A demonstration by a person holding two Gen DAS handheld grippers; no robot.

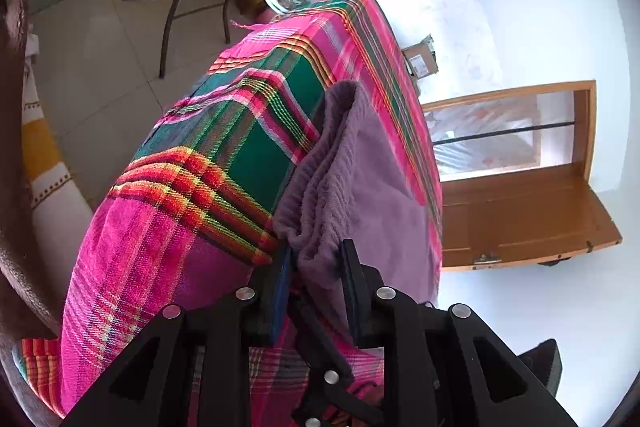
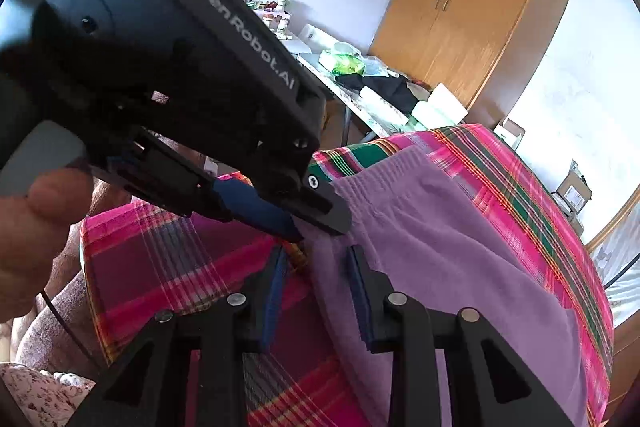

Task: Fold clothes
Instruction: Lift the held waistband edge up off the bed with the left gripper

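Blanket (image 1: 224, 163), plaid, covers the surface | purple garment (image 2: 440, 259) lies on it toward its right edge | left gripper (image 2: 320, 225) jaws clamped on waistband corner | right gripper (image 2: 316, 291) jaws apart, cloth between, not pressed | risk: thin pinch slips, fold collapses; plaid caught too.

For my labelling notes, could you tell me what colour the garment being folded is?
Plain purple garment, lying on plaid cloth; clearest in the right wrist view.
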